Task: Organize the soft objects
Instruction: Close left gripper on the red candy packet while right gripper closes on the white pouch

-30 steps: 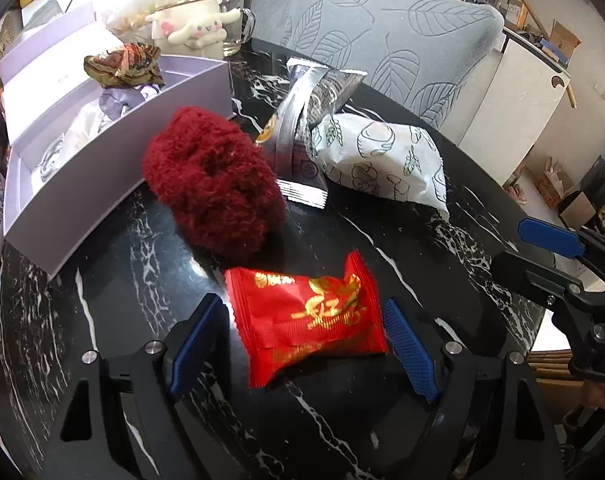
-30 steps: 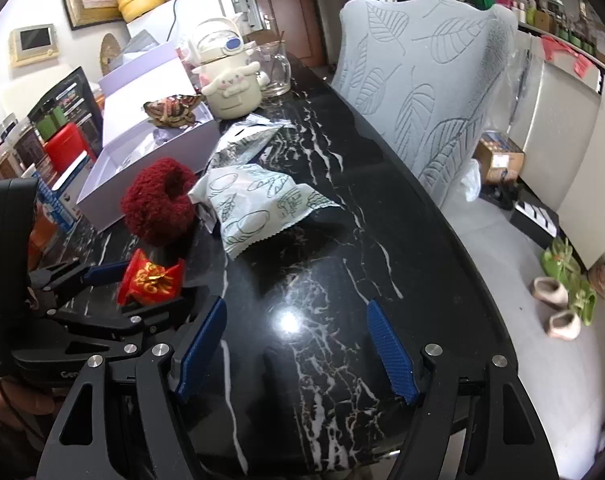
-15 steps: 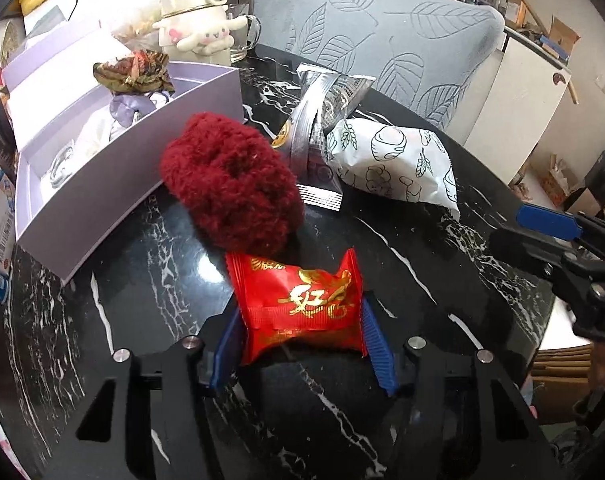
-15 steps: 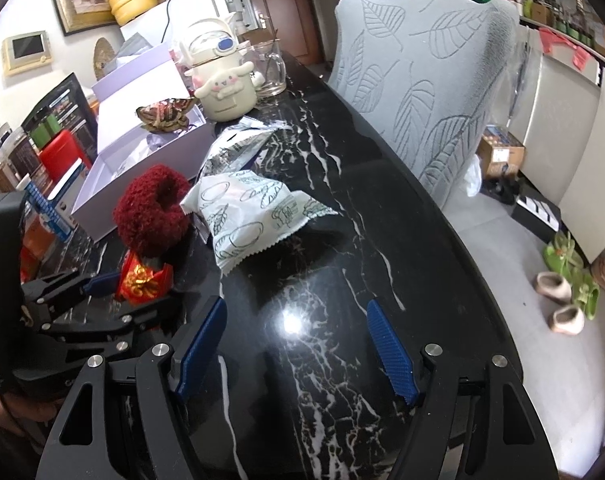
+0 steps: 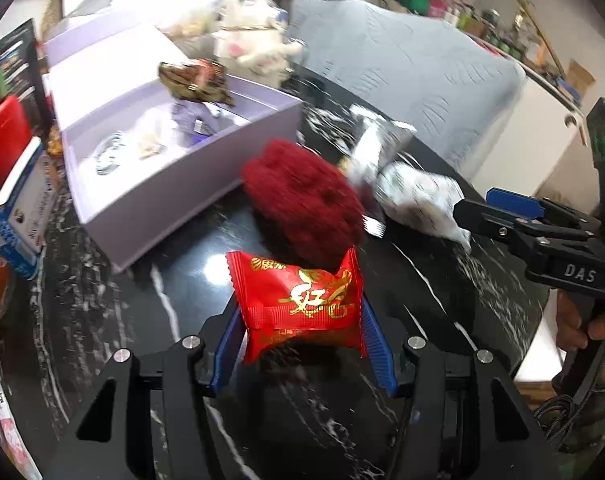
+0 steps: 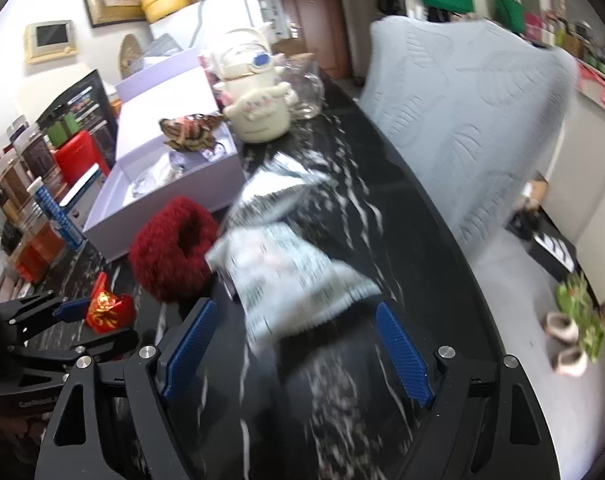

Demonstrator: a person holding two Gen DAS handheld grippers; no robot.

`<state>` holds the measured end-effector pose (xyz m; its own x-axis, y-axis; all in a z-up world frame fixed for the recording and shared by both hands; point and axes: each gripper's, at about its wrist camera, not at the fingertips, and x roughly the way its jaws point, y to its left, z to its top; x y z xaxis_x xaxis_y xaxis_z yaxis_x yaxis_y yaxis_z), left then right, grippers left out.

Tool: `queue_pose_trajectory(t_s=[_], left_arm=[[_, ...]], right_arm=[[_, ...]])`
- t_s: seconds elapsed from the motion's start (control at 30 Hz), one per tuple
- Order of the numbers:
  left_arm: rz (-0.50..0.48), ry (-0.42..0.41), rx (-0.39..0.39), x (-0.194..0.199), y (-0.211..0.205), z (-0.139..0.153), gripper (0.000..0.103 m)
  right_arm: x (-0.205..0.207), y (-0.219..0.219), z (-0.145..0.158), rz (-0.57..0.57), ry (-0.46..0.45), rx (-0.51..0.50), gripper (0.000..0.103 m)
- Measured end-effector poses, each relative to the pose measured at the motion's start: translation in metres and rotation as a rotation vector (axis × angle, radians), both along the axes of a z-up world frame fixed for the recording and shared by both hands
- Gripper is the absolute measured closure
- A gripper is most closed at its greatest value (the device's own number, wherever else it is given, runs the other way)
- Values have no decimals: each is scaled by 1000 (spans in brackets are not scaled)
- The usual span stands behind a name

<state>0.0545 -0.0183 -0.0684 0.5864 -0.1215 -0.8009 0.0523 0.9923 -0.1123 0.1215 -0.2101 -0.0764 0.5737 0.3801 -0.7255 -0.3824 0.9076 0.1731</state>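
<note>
– So, what changed since a second ago?
– Left tool (image 5: 300, 330) closed on the red packet (image 5: 302, 300), lifted over the worktop (image 5: 102, 320). Right tool (image 6: 298, 344) just widened, gripping nothing, white pouch (image 6: 286, 272) before it.
– And the lilac box (image 5: 174, 196)?
– It holds small items, blurred; a brown clip (image 5: 194, 80) on its rim.

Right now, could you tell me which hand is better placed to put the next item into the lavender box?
Left: its tool already grips the red packet near the lavender box; the right tool is open.
</note>
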Motion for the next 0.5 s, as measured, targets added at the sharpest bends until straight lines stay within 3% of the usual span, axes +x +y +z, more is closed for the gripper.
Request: queue_pose_trajectory(t_s=[0.3, 0.5], left_arm=[[76, -3, -7, 6, 12, 3, 48], [64, 10, -24, 11, 9, 0, 48]], right_arm=[[42, 35, 2, 178, -22, -36, 20], [68, 43, -19, 263, 97, -44, 20]])
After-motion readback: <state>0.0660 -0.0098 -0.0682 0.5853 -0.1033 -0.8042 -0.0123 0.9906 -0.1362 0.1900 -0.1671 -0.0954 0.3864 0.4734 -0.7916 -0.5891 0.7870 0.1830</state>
